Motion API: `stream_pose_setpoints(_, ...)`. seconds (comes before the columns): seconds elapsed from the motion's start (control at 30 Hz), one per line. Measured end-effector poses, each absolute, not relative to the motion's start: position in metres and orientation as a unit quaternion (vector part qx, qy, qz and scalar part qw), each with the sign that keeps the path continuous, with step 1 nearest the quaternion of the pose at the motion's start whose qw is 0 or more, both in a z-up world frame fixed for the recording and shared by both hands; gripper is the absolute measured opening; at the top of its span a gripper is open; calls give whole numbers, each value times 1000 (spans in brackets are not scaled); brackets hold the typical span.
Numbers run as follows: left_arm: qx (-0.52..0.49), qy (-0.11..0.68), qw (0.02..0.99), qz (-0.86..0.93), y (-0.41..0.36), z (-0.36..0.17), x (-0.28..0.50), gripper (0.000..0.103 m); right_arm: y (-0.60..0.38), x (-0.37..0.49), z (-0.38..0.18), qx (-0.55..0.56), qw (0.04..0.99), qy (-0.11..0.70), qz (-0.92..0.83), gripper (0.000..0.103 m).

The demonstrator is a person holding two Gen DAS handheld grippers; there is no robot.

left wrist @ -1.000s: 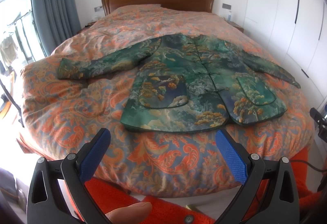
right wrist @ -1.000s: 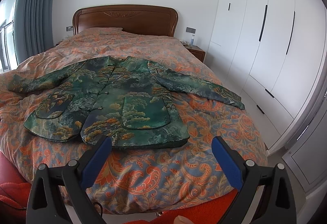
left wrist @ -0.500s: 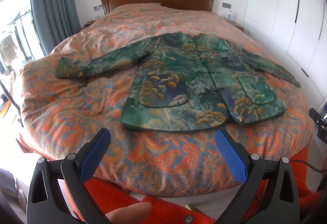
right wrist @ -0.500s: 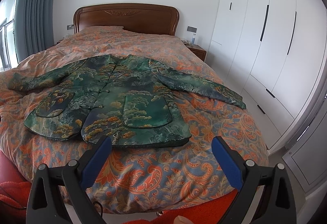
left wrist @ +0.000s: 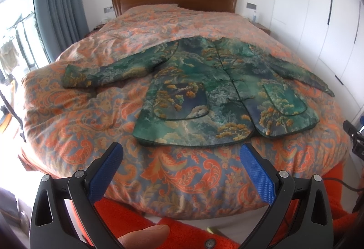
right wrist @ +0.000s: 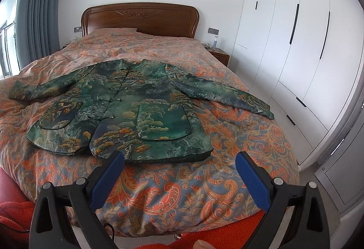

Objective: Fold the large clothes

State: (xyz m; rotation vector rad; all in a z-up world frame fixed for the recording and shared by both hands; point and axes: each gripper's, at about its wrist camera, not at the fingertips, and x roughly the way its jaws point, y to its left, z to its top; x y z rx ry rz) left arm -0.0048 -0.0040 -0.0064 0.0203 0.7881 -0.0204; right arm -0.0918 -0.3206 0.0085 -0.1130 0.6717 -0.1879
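A green brocade jacket (left wrist: 211,92) with gold tree patterns lies flat and face up on the bed, buttoned down the front, both sleeves spread out sideways. The same jacket (right wrist: 127,110) fills the middle of the right wrist view. My left gripper (left wrist: 180,153) hovers open just short of the jacket's hem, above the quilt's near part. My right gripper (right wrist: 179,161) is also open, with its left pad at the hem near the jacket's right corner. Neither holds anything.
An orange paisley quilt (left wrist: 75,126) covers the bed, with a wooden headboard (right wrist: 141,19) at the far end. White wardrobe doors (right wrist: 291,44) stand on the right, a grey curtain (left wrist: 59,3) on the left. An orange sleeve and a thumb (left wrist: 145,235) show below.
Both grippers have crept slightly forward toward the jacket's hem. The jacket has not moved, and both grippers stay open.
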Motion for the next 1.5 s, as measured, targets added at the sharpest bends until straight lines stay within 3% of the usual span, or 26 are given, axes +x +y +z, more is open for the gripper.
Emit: stream_pose_setpoints(1.5, 10, 385, 923, -10, -8, -8, -6, 102, -316, -90, 3, -58, 937, 333, -86, 100)
